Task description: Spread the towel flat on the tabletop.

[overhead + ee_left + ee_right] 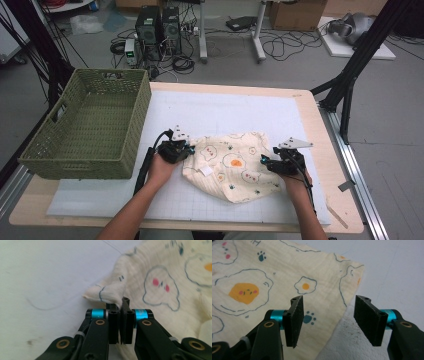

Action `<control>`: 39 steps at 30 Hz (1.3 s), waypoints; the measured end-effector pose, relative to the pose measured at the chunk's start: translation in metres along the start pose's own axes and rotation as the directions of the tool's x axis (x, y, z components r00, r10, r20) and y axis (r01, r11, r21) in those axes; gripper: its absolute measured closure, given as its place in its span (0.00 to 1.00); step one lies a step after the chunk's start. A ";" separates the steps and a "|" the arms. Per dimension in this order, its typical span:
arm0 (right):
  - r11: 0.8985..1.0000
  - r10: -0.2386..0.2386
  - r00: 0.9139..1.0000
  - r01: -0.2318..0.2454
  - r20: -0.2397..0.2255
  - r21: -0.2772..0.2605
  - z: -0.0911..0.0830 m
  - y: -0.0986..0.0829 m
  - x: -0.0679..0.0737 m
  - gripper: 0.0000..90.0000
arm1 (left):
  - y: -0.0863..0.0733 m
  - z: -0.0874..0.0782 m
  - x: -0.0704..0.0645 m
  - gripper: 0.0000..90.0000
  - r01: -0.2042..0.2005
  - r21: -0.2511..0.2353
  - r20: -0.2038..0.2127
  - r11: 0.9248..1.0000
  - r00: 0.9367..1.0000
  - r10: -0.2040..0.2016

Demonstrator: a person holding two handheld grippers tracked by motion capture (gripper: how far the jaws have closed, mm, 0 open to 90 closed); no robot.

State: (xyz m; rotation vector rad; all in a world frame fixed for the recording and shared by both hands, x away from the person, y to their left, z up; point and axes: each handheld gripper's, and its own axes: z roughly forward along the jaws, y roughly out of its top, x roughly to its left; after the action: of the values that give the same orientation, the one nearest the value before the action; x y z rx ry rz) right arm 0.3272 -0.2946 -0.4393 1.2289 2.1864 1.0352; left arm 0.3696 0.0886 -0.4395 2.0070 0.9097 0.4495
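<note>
A cream cloth [232, 165] printed with fried eggs and paw prints lies crumpled on the white mat [220, 115]. My left gripper [189, 149] is at the cloth's left edge, shut on a pinched fold of the cloth [110, 291]; the left gripper view has my left gripper [121, 312] with jaws pressed together on the fabric. My right gripper [263, 159] sits at the cloth's right side. In the right gripper view my right gripper [328, 315] is open, its jaws straddling the cloth's edge [342, 302], one pad over the cloth [262, 277], the other over bare mat.
A green woven basket [55, 150] stands at the table's left, empty. The wooden table edge [330, 150] runs along the right. Beyond the table, computer towers [157, 27], cables and black stand legs [350, 75] are on the floor.
</note>
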 end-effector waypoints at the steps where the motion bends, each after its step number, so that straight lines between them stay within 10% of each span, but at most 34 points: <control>1: 1.000 0.001 1.000 -0.001 -0.002 0.005 0.001 0.000 0.001 0.45 | 0.002 -0.004 0.003 0.96 0.006 -0.037 -0.019 0.999 1.000 -0.007; 12: 0.998 -0.036 0.999 0.038 -0.029 0.044 0.023 0.007 0.020 0.48 | 0.007 -0.008 0.026 0.96 0.076 -0.112 -0.062 0.991 0.995 -0.083; 18: 0.997 -0.041 0.995 0.047 -0.095 0.060 0.030 0.016 0.022 0.92 | 0.011 -0.006 0.031 0.96 0.088 -0.099 -0.051 0.991 0.994 -0.094; 32: 1.000 -0.026 0.995 0.027 0.096 -0.006 0.043 0.049 0.002 0.94 | 0.042 0.014 0.053 0.96 0.060 -0.134 -0.100 0.989 0.992 -0.074; 39: 1.000 -0.006 0.996 0.005 0.091 0.017 0.053 0.046 -0.007 0.92 | 0.039 0.027 0.048 0.84 0.076 -0.065 -0.066 0.995 0.995 -0.081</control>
State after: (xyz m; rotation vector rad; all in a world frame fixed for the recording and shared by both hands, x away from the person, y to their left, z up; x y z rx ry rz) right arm 0.3905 -0.2646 -0.4371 1.2513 2.1320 0.9421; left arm 0.4347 0.0954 -0.4237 1.9026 1.0010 0.4988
